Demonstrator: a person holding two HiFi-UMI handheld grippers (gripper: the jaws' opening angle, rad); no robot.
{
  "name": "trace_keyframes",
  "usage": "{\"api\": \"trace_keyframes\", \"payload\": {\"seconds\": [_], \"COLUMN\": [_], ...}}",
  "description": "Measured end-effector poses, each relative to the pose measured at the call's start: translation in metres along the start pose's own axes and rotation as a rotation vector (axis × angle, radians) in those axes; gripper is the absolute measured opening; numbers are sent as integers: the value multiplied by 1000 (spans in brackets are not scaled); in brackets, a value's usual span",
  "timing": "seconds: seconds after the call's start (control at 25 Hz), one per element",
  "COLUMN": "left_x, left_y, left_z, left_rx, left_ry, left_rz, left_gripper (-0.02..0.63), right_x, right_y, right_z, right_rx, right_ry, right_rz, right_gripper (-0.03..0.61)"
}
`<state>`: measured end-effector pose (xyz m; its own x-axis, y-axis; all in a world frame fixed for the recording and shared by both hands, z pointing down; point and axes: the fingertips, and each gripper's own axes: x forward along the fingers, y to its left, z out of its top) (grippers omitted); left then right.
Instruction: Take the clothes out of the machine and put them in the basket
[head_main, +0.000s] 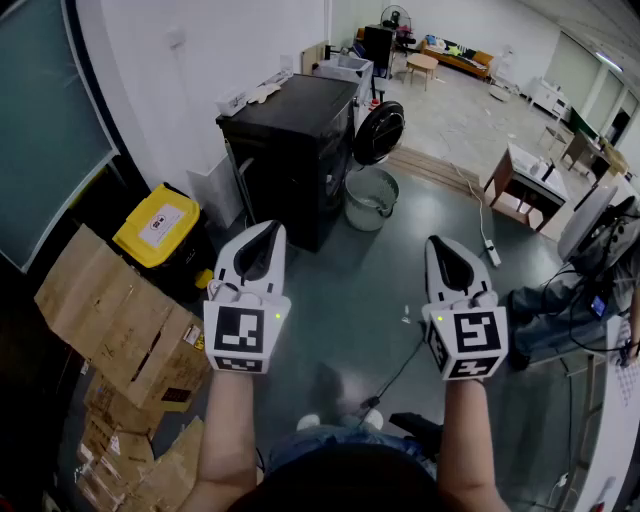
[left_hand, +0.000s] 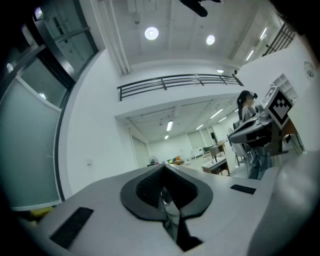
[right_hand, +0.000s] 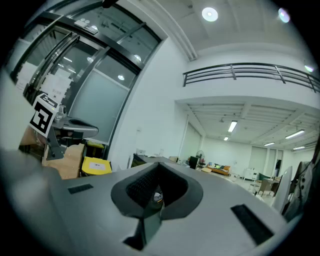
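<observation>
I hold my left gripper (head_main: 270, 232) and right gripper (head_main: 438, 248) level, jaws pressed together on nothing, with the black machine (head_main: 295, 150) at twelve o'clock from the left one, its round door (head_main: 378, 132) open, and the pale basket (head_main: 362, 216) on the floor (head_main: 350, 290) at eleven o'clock from the right one.

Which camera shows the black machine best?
The head view: the black machine shows nearly whole, its round door open. The right gripper view catches only its top; the left gripper view shows none of it.
</observation>
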<state>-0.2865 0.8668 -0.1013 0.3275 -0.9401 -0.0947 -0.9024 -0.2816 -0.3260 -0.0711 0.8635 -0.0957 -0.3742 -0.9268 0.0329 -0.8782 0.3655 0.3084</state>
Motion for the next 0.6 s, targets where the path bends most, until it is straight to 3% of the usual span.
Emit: {"api": "trace_keyframes", "payload": {"seconds": [0.32, 0.48, 0.52, 0.56, 0.6], "left_x": [-5, 3, 7, 13, 18], "left_y": [11, -4, -9, -13, -17], "left_z": [33, 34, 34, 32, 32], "left_rx": [-19, -66, -97, -126, -146], "left_ry": [-80, -75, -62, -47, -37], "left_rz": [46, 16, 5, -2, 1], "left_gripper": [3, 10, 113, 369, 513], "right_x": [-11, -16, -15, -14, -12], "right_y": [-21, -29, -31, -31, -32], "right_z": [26, 18, 15, 12, 10], "right_rx": [6, 32, 51, 70, 86], "right_ry": [-72, -75, -66, -58, -58], "right_rz": [-38, -16, 3, 31, 55], "right_gripper": [-2, -2, 7, 171, 413]}}
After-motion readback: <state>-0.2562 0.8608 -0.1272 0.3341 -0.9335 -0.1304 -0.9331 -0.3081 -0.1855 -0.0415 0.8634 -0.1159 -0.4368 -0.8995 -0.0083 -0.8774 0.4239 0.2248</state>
